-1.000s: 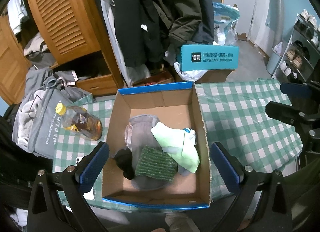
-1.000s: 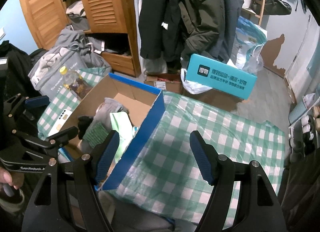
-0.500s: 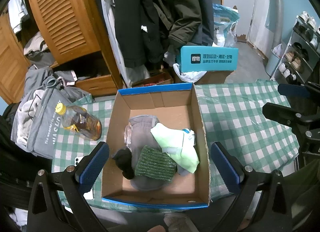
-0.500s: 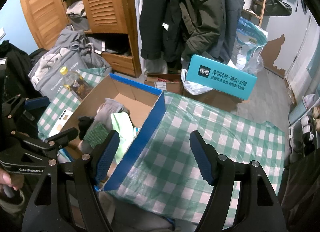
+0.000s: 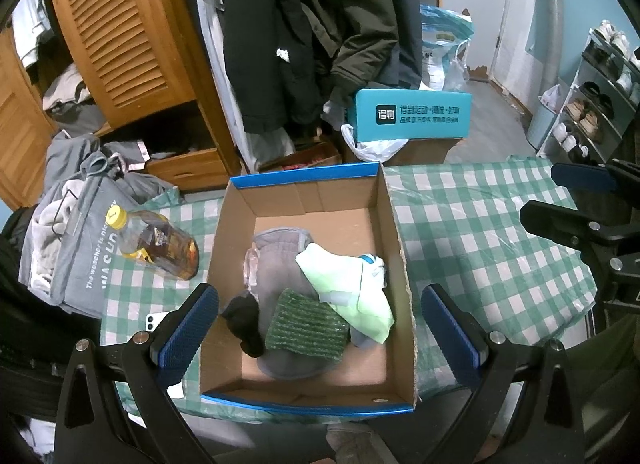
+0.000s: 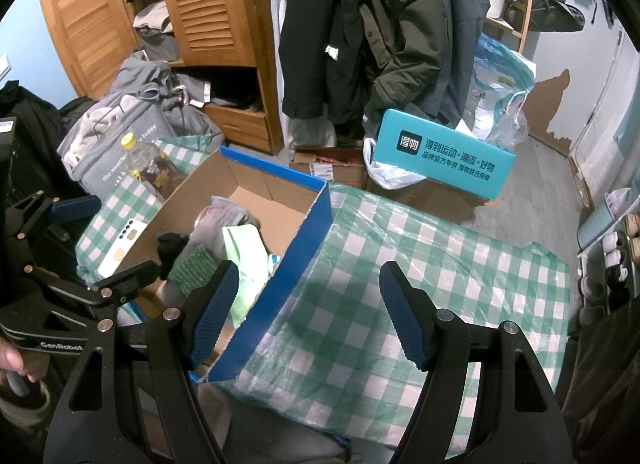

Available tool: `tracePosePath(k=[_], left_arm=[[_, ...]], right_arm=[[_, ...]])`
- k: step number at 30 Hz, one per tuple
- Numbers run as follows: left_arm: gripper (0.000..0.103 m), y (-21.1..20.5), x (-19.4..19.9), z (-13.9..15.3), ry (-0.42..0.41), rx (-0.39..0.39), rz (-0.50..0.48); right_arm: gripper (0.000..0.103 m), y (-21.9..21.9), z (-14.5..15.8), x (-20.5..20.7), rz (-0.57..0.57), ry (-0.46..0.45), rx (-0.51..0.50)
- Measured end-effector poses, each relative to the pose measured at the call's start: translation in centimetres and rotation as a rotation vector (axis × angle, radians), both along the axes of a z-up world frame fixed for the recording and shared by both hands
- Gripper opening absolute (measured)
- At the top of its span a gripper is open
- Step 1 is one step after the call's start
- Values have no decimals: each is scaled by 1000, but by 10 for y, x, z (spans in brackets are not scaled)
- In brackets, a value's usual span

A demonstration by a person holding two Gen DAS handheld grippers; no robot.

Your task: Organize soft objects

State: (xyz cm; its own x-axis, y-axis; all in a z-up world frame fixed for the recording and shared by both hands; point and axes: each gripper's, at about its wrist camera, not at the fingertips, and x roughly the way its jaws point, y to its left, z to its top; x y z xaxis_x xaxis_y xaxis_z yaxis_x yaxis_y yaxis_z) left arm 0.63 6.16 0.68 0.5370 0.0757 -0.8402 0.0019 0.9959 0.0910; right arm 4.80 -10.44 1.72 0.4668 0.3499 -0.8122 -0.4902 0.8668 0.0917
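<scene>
An open cardboard box (image 5: 396, 248) with blue edges sits on the green checked tablecloth (image 5: 480, 232). Inside lie a grey glove (image 5: 276, 260), a green scouring pad (image 5: 306, 328), a light green cloth (image 5: 352, 284) and a black sock (image 5: 244, 318). My left gripper (image 5: 320, 334) hovers above the box's near end, open, nothing between its fingers. My right gripper (image 6: 310, 314) hangs open over the cloth just right of the box (image 6: 308, 240), empty. The same soft items, the pad (image 6: 190, 270) and the cloth (image 6: 244, 248), show in the right wrist view.
A bottle of amber liquid (image 5: 160, 244) lies left of the box, with a white phone (image 5: 154, 322) near it. A grey bag (image 5: 76, 248) of clothes stands beyond the table's left edge. A teal box (image 5: 412, 114), hanging coats and a wooden wardrobe (image 5: 120, 44) fill the back.
</scene>
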Motion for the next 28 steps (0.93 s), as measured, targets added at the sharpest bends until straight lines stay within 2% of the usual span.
tracePosePath(k=[20,28], left_arm=[[102,-4,-1,3,-21,-10,-1],[102,-1,0,3,-5,-5,5]], right_arm=[[72,0,1,1,1,1,0],[72,-1,0,1,0,2,0]])
